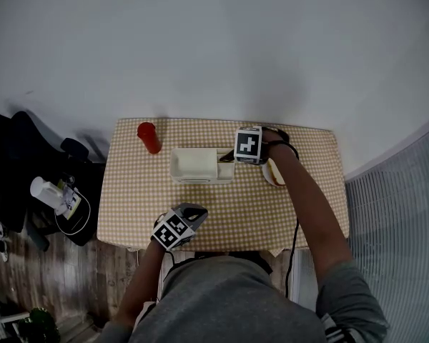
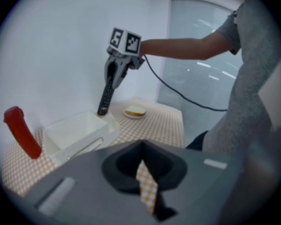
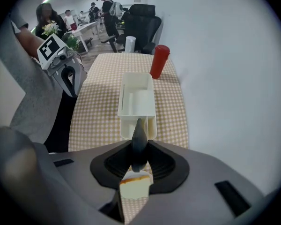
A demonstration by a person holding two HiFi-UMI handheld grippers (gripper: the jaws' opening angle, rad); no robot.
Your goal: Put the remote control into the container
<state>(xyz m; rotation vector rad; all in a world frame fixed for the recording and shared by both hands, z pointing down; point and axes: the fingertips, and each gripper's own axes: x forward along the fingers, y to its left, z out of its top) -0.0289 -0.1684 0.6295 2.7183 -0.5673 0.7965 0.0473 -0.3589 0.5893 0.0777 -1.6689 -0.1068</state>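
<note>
A black remote control (image 2: 106, 95) hangs nose-down from my right gripper (image 2: 123, 60), which is shut on its upper end. Its lower tip is just above the right end of the white rectangular container (image 2: 77, 135). In the head view the right gripper (image 1: 249, 146) is at the container's (image 1: 202, 165) right end. In the right gripper view the remote (image 3: 139, 142) points along the jaws toward the container (image 3: 137, 104). My left gripper (image 1: 177, 226) is shut on nothing at the table's near edge, well short of the container.
A red bottle (image 1: 149, 137) stands left of the container at the back of the checkered table (image 1: 222, 213). A small plate with bread (image 1: 273, 171) lies to the container's right, under my right arm. A wall runs behind the table; bags and a chair (image 1: 28, 163) are on the floor to the left.
</note>
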